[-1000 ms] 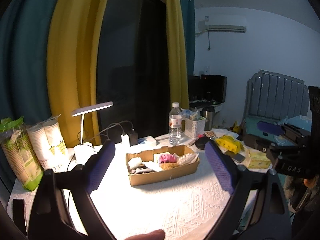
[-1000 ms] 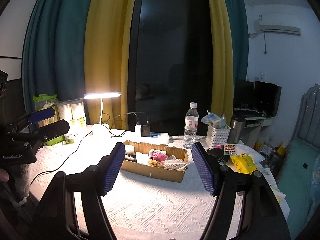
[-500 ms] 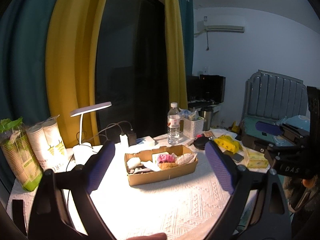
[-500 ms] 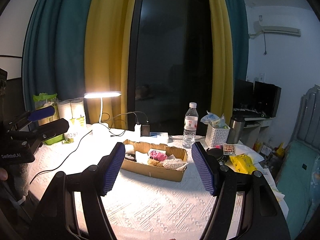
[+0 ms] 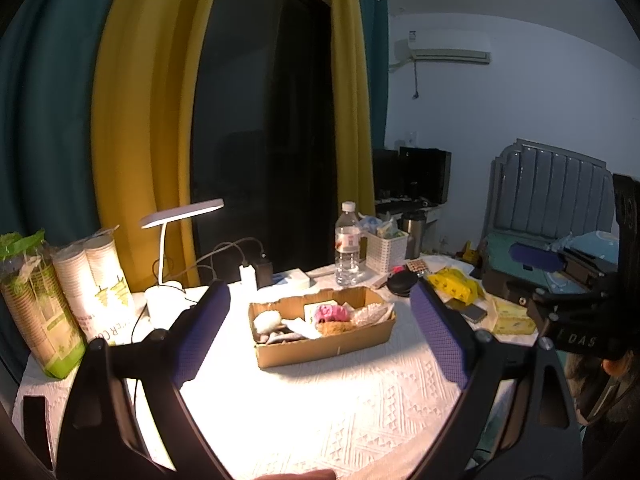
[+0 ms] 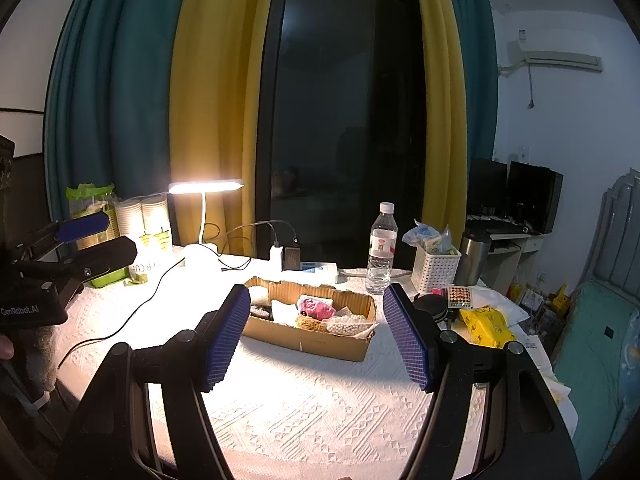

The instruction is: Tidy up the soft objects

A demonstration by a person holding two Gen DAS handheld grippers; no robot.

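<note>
A low cardboard box [image 5: 324,346] [image 6: 312,340] sits mid-table on the white patterned cloth. It holds several soft things: a pink plush [image 5: 330,314] [image 6: 316,308], a brown fuzzy piece [image 5: 334,329] [image 6: 310,324], a white round plush [image 5: 267,320], and a white netted pouch [image 6: 350,324]. My left gripper [image 5: 320,336] hovers open in front of the box, nothing between its blue pads. My right gripper [image 6: 318,336] is also open and empty, facing the box from the near side. Each gripper shows at the edge of the other's view.
A lit desk lamp [image 6: 204,188] with cables stands at the back left beside stacks of paper cups [image 5: 100,280]. A water bottle [image 6: 382,248], a white basket [image 6: 434,268], a steel mug [image 6: 472,258] and a yellow packet [image 6: 486,326] crowd the right. A bed lies beyond the table's right edge.
</note>
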